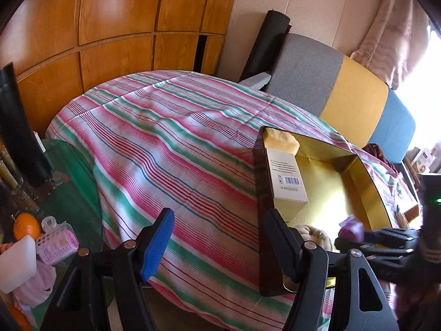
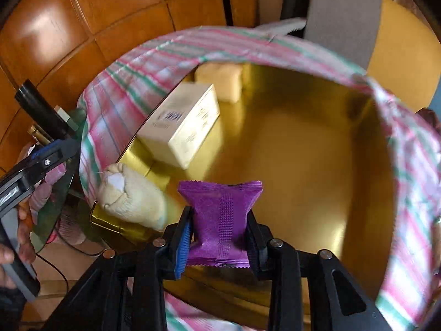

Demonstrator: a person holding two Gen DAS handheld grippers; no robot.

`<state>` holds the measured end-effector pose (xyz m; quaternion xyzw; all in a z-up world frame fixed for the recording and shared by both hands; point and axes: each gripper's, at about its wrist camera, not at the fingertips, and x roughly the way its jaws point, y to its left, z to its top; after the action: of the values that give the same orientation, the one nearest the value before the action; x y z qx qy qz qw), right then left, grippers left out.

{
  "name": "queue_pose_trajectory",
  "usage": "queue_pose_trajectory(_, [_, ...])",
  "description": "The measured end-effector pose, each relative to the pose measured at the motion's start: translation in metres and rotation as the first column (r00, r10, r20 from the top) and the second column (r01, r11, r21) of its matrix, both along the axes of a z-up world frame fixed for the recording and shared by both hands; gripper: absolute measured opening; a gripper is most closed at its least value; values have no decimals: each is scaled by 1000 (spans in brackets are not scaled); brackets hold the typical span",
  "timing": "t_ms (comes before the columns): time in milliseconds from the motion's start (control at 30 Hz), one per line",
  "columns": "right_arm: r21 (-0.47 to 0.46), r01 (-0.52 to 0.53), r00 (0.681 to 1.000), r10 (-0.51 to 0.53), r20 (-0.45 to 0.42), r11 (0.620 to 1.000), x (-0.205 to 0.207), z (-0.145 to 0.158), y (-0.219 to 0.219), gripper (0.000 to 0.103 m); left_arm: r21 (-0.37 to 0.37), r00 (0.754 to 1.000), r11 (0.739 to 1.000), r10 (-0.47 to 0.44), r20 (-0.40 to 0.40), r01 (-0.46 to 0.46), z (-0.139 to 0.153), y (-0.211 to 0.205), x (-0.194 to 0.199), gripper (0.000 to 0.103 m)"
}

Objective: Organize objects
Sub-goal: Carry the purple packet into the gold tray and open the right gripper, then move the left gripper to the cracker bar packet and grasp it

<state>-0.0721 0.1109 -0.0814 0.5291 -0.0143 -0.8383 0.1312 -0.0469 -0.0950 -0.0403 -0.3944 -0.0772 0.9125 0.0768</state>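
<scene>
Crinkly purple sachet (image 2: 220, 220) pinched in right tongs (image 2: 219, 235) above gold box (image 2: 289, 151).

Right tongs (image 2: 219, 237) pinch a purple packet (image 2: 220, 218) — above the gold box (image 2: 303, 165).

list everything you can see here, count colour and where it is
gold box: 1, gold inside, open, on the striped cloth
carton: 1, cream with barcode, in the box by its left wall
soft bundles: 2, cream, in the box, one at each end of the carton
purple packet: 1, over the box, pinched by the right gripper
striped cloth: 1, pink, green and white, under the box
orange: 1, on the green side table
white block: 1, beside the orange
hair roller: 1, pink, by the block
left gripper: 1, black with blue pad, open, empty, at the box's near corner
right gripper: 1, black, shut on the packet
</scene>
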Motion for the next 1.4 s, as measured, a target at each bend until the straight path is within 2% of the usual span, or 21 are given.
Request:
queue_pose_trajectory(67, [1,-13,1000,13,8,1000,-2,-8,-8,36,2,1000,1000,-7,9,7,-3,2,-1,70])
queue_pose_trajectory(167, [-16,-37,999,37,21,999,1,-15,-13,44,1,1000,1000,-13,20,13,-5,4,-2,70])
queue_pose_trajectory(300, [-35,-36,999,36,17,999,6,-15,-11,46,-15,1000,1000,-15,1,15,-3,7,0,73])
queue_pose_trajectory(567, [-71,15,994,-23,-111,997,31,17,15,47,-59,999,998,-30,-39,27,5,16,3,74])
queue_pose_trajectory(767, [-48,108,974,-115,-195,993,64,47,63,48,-85,990,993,-91,-110,82,23,36,12,79])
queue_pose_trajectory(1033, [-37,315,929,-316,-195,948,103,57,156,48,-103,966,972,-226,-130,213,39,85,14,80])
queue_pose_trajectory(1133, [-29,409,896,-407,-179,912,120,56,199,48,-111,949,956,-286,-129,273,43,108,17,80])
queue_pose_trajectory(1233, [-25,517,841,-514,-169,855,140,58,247,48,-116,924,932,-358,-138,344,50,135,20,80])
queue_pose_trajectory(1333, [-32,635,755,-629,-183,772,166,63,296,48,-132,886,895,-442,-141,425,57,166,24,80])
queue_pose_trajectory(1400, [-41,718,674,-709,-210,695,186,68,329,48,-138,858,866,-497,-134,480,60,189,25,80])
